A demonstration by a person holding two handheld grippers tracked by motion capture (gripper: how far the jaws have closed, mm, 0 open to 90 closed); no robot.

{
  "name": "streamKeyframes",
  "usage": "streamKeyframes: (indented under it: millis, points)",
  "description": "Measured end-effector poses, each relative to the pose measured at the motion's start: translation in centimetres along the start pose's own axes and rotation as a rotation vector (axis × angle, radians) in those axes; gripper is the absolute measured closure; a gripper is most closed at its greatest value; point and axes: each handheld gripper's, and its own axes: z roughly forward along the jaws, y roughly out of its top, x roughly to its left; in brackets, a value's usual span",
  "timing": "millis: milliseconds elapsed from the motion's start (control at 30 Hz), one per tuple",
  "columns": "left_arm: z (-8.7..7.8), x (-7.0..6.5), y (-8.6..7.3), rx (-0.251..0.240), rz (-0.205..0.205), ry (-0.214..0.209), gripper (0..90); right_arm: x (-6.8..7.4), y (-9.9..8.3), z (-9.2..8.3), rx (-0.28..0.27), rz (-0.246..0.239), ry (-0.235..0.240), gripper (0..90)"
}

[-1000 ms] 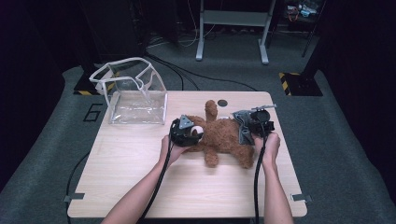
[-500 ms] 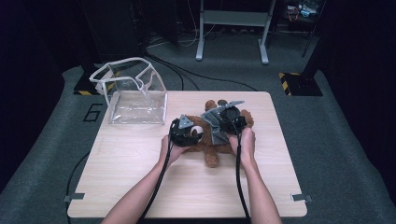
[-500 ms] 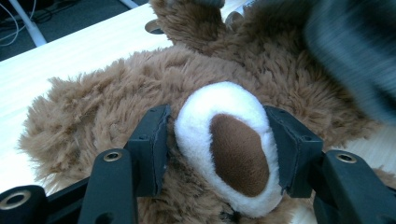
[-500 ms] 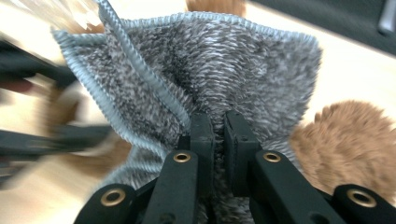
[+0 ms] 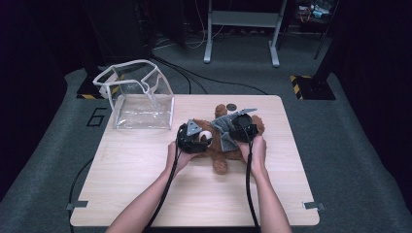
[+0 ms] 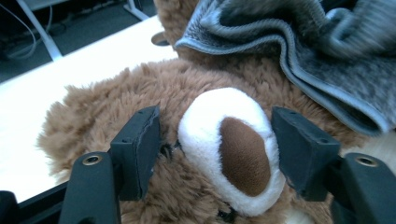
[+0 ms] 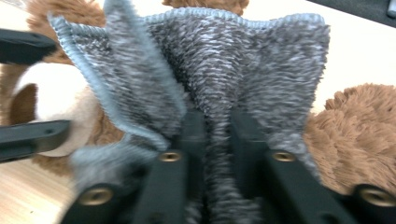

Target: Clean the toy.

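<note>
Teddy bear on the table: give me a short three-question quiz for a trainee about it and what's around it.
1. True or false: the teddy bear lies inside the clear bag.
2. What lies bunched over the bear's body?
3. The bag stands at the table's: A near right corner, B far left corner, C middle.

Key: 1 false, the bear lies out on the table; 2 a grey cloth; 3 B.
</note>
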Motion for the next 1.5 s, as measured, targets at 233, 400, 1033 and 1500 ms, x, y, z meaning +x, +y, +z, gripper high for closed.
streamKeyframes:
  millis: [233,400,1033,1500]
  points:
    - [0.3,0.1,-0.6,-0.022,-0.026,0.000,36.1,2.5,0.3,0.7,0.039,-0.122,-0.085,44.7]
    - [0.4,0.4,-0.6,-0.023,-0.030,-0.005,36.8,3.1,1.0,1.2,0.006,-0.129,-0.104,75.0]
    - [0.3,0.4,-0.6,-0.023,-0.024,-0.019,37.6,1.3,0.4,0.7,-0.003,-0.092,-0.074,77.0]
    - [0.5,0.5,-0.7,-0.024,-0.036,-0.018,38.8,2.8,1.5,-0.6,-0.043,-0.091,-0.013,77.1]
